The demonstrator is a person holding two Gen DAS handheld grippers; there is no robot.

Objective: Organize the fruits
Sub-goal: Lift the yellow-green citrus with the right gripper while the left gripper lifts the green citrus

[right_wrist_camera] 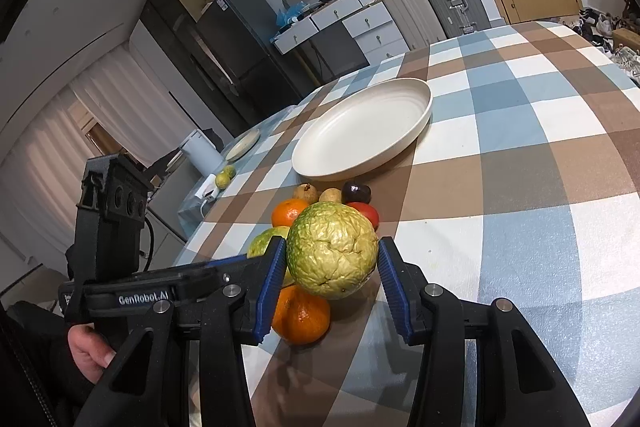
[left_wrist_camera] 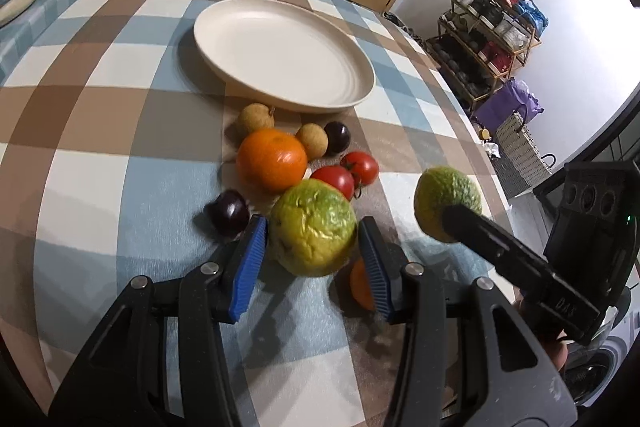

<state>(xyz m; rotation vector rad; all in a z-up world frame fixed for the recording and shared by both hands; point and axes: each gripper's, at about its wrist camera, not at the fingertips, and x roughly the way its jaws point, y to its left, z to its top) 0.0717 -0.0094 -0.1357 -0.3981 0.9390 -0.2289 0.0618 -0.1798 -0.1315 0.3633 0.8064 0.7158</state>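
My left gripper [left_wrist_camera: 312,239] is shut on a wrinkled green-yellow citrus [left_wrist_camera: 314,227], held just above the cloth. My right gripper [right_wrist_camera: 332,263] is shut on a second green-yellow citrus [right_wrist_camera: 332,251], lifted off the table; it shows in the left wrist view [left_wrist_camera: 446,201] too. Loose fruit lies near the empty cream plate [left_wrist_camera: 360,67]: a large orange [left_wrist_camera: 272,159], two tomatoes [left_wrist_camera: 348,173], two dark plums [left_wrist_camera: 230,213], two tan longans [left_wrist_camera: 280,129], and a small orange [right_wrist_camera: 300,315] under the grippers.
The table carries a checked blue, brown and white cloth [left_wrist_camera: 100,167]; its right edge [left_wrist_camera: 480,155] drops off toward a shoe rack and bags. A second table to the left holds a small plate [right_wrist_camera: 242,147] and more fruit.
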